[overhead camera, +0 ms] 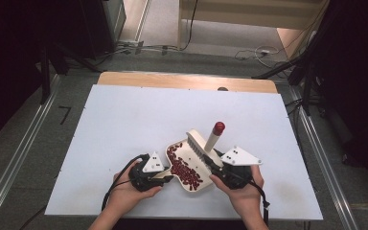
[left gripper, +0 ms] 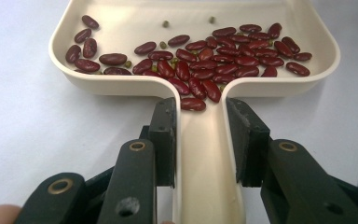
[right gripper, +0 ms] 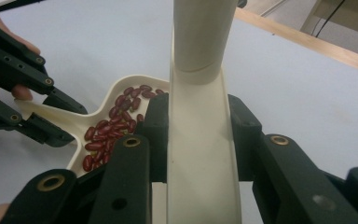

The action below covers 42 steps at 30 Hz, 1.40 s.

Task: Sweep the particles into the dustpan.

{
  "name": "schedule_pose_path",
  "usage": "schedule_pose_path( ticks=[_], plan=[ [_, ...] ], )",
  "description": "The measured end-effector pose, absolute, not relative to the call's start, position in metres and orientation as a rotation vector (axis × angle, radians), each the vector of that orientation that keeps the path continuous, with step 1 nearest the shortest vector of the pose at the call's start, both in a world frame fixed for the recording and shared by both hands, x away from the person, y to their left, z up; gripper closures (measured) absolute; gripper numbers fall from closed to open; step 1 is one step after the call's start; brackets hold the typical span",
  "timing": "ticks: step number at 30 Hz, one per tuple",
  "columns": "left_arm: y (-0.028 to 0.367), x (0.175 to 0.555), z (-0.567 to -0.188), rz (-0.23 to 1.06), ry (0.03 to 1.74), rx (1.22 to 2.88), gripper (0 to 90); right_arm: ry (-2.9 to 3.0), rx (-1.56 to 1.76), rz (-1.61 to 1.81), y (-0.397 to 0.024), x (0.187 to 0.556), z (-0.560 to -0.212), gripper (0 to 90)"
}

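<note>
Dark red beans (overhead camera: 184,168) already lie heaped in the cream dustpan (overhead camera: 197,187) on the white counter (overhead camera: 124,124) in the high view, the brush (overhead camera: 202,143) at its mouth and no strays visible. In the left gripper view the left tongs (left gripper: 200,140) pinch the dustpan's handle, so sweeping looks finished and emptying remains. In the right gripper view the right tongs (right gripper: 199,140) pinch the brush's handle.

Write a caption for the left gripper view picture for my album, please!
Left tongs hold the cream dustpan by its handle, red beans piled inside.
</note>
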<state>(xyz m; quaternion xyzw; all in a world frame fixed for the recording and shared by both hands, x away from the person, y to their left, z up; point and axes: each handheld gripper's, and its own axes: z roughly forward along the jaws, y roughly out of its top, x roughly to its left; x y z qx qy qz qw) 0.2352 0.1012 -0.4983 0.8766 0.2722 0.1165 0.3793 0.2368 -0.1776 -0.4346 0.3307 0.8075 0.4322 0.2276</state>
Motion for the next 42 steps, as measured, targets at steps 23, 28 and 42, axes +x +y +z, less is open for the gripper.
schedule_pose_path(
  ticks=[23,28,42],
  plan=[
    [0.148,0.241,-0.477,0.427,0.863,2.091,65.9,2.104,1.049,1.236,-0.239,0.256,-0.422,65.1],
    [0.160,0.242,-0.475,0.445,0.893,2.077,65.9,2.083,1.084,1.231,-0.250,0.260,-0.423,65.0],
    [0.197,0.245,-0.474,0.503,1.002,1.995,65.9,2.034,1.177,1.207,-0.283,0.270,-0.428,65.0]
  ],
)
